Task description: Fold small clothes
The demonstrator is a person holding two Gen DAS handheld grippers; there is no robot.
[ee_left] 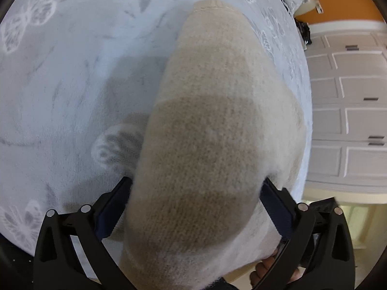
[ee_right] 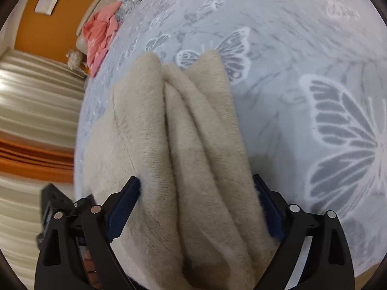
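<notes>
Presently, both claws stand wide with a beige knitted garment (ee_left: 205, 125) lying between their fingers, on a bed covered by a pale blue butterfly-print bedspread (ee_left: 60, 84).

Left claw (ee_left: 197, 206): jaws at full spread. The garment fills the gap and brushes both dark blue pads (ee_left: 113, 207), but the pads do not visibly bite into it; I judge it released, not gripped. Ahead of this claw the garment runs in a long smooth tongue to a narrow ribbed end, probably laid out flat so that the fold stays straight.

Right claw (ee_right: 196, 200): jaws likewise wide. The garment (ee_right: 193, 149) is bunched here into several lengthwise ridges between the fingers, its far end just ahead of the tips. The ridges suggest cloth gathered by a squeeze and then let go, so that it settles on the bedspread (ee_right: 302, 60).

Both claws point steeply down at the bed, a fitting posture for setting cloth down.

Beyond the right claw, far to its left at the bed's edge, lies a pink garment (ee_right: 100, 36), well apart and not in play. White cabinet doors (ee_left: 350, 96) stand to the right of the left claw.

Judgement: one fold appears laid; the bunched part needs smoothing.
</notes>
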